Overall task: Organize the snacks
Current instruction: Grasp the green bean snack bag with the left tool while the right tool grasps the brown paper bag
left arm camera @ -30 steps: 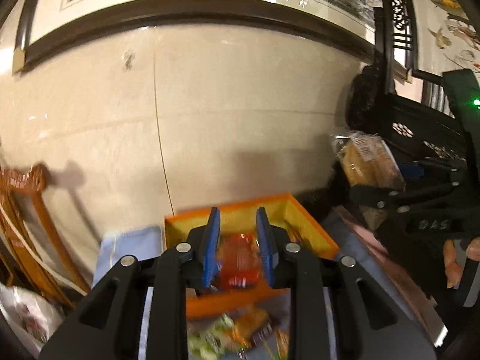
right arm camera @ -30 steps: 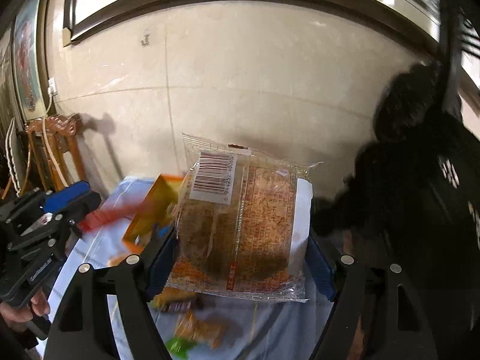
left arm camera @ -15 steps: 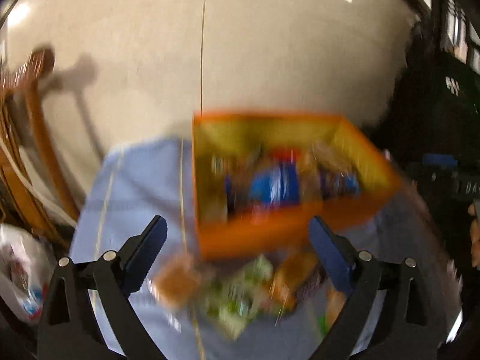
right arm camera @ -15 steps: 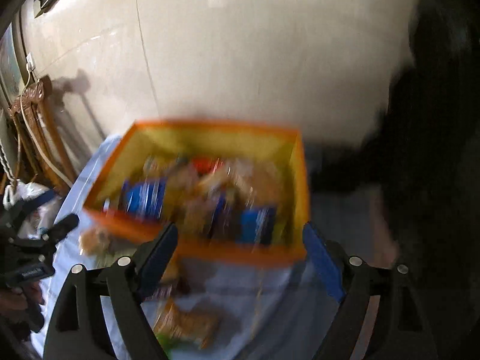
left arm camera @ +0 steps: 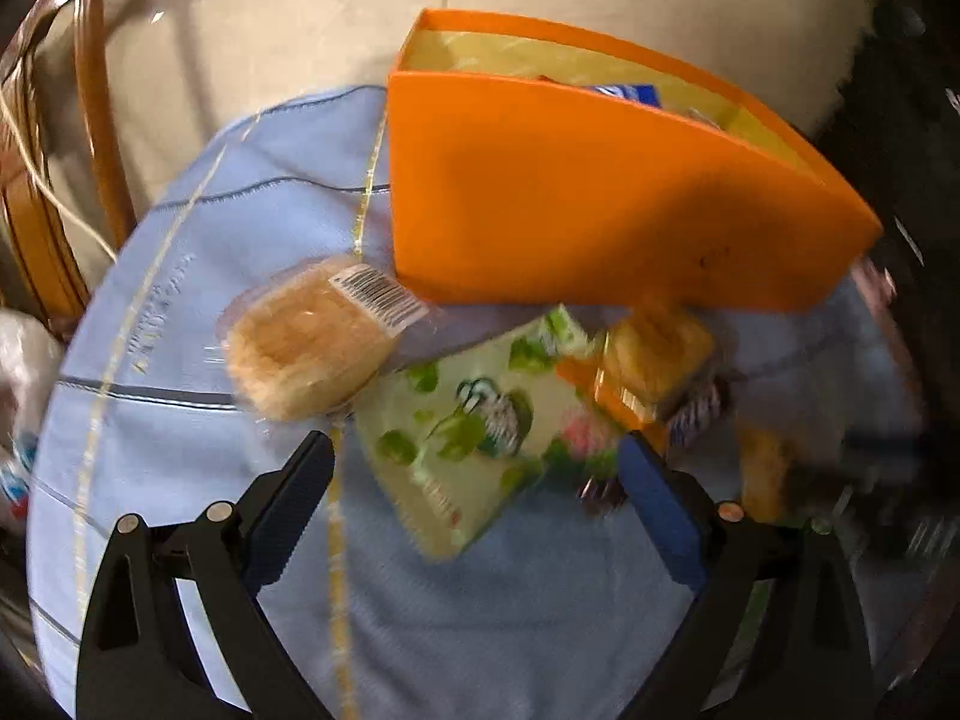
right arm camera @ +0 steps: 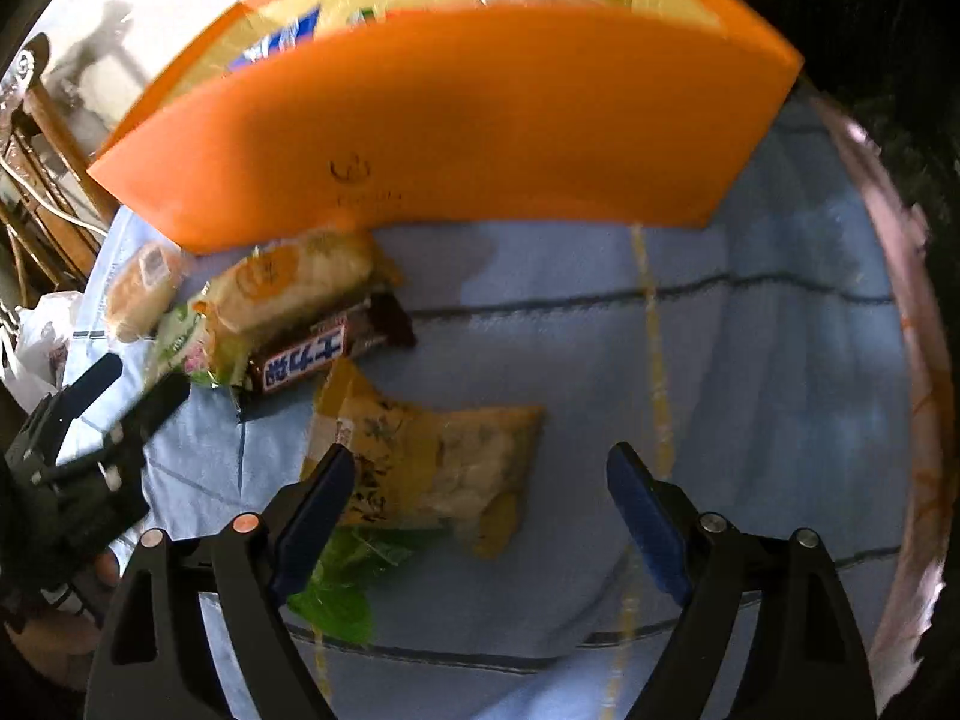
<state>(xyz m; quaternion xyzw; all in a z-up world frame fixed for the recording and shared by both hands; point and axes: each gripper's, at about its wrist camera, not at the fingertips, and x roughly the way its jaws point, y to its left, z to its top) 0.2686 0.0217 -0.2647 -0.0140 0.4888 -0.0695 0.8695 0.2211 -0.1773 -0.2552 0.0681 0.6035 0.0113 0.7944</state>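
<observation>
A pale green snack packet [left arm camera: 474, 426] is lying flat on the blue-clothed counter [left arm camera: 198, 276], sitting just ahead of the left hand-held gripper [left arm camera: 474, 480] and between its widely parted, empty fingers. A clear-wrapped round bun [left arm camera: 306, 348] with a barcode label is resting ahead and to the left of that gripper, touching the packet's corner. An orange-wrapped cake [left arm camera: 654, 366] is lying ahead to its right. The orange box [left arm camera: 588, 204] is standing beyond them, with snacks showing inside.

A yellow patterned pouch [right arm camera: 432, 468] is lying just ahead of the right hand-held gripper [right arm camera: 480, 480], mostly between its spread, empty fingers and nearer the left one. A brown chocolate bar [right arm camera: 324, 354] is sitting farther ahead to the left, against a cream-wrapped pastry [right arm camera: 300, 282].
</observation>
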